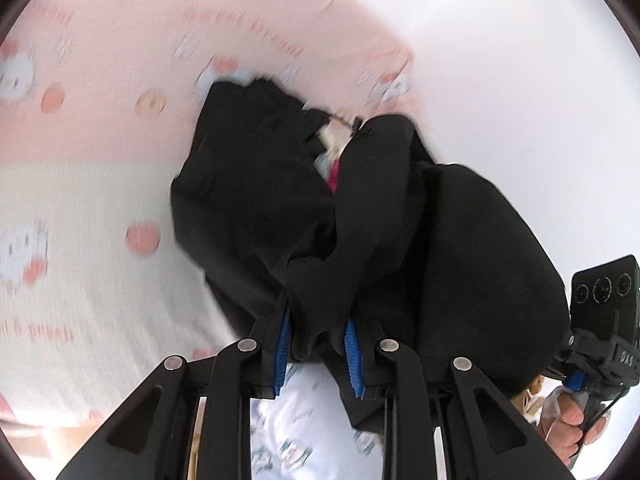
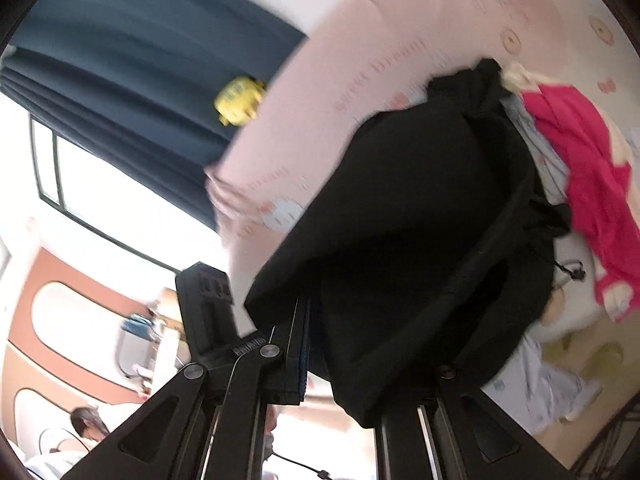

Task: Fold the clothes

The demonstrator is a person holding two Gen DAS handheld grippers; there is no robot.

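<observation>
A black garment [image 1: 304,208] hangs bunched in the air above the bed. In the left wrist view my left gripper [image 1: 316,344] is shut on a fold of it, and the cloth is pinched between the blue pads [image 1: 283,344]. The same black garment [image 2: 412,208] drapes over my right gripper [image 2: 360,320], which is shut on it. Only that gripper's left finger [image 2: 299,352] shows; the cloth hides the other. In the left wrist view the right gripper [image 1: 600,320] appears at the far right, held by a hand [image 1: 568,424].
A pink cartoon-print bedsheet [image 1: 100,60] lies below. A pink garment [image 2: 592,200] and a pale patterned garment [image 2: 552,392] lie piled on the bed. A dark blue curtain [image 2: 120,60], a yellow object [image 2: 238,100] and a window are at left. A person [image 2: 88,428] sits at lower left.
</observation>
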